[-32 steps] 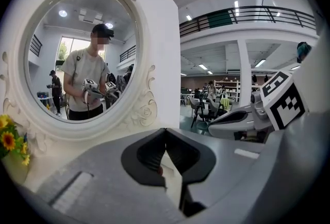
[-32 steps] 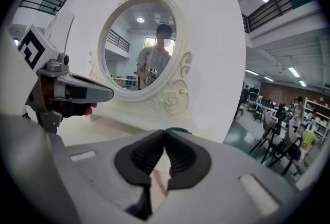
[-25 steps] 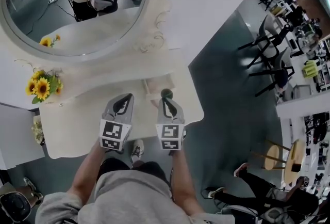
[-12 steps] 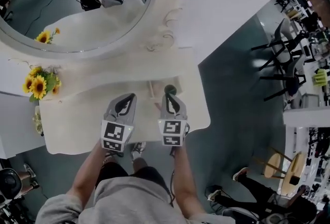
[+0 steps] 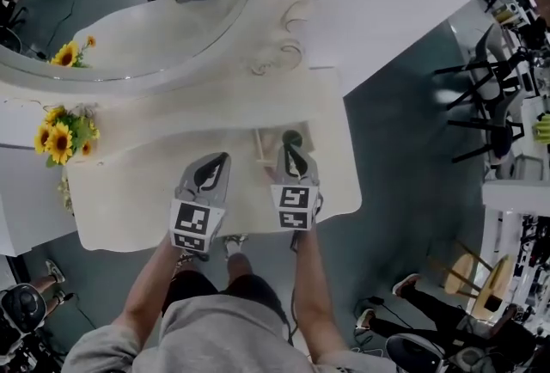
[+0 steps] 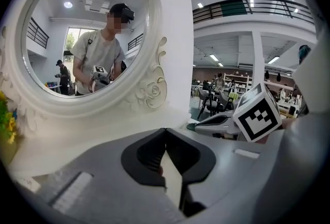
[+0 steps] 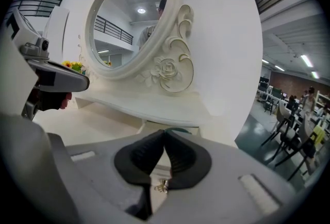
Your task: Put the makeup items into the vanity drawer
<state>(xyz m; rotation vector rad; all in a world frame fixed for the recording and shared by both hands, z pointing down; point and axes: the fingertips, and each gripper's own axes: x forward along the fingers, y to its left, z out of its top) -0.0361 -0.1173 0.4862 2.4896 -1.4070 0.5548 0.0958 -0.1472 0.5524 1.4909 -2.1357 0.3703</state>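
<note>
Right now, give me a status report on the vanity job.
Left hand-held gripper shut, empty. Right hand-held gripper shut, empty. Dark green round item just past its tips. Nothing blocking.

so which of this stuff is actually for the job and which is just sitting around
for the job: vanity drawer, dark green round item, left gripper, right gripper

just lying about: sunflowers, mirror, black chairs

No words, numbers or brand names can be read anywhere in view. The only printed marks are black-and-white square marker patterns (image 5: 192, 225) on the left gripper (image 5: 218, 162) and the right gripper (image 5: 293, 149); they spell nothing.
</note>
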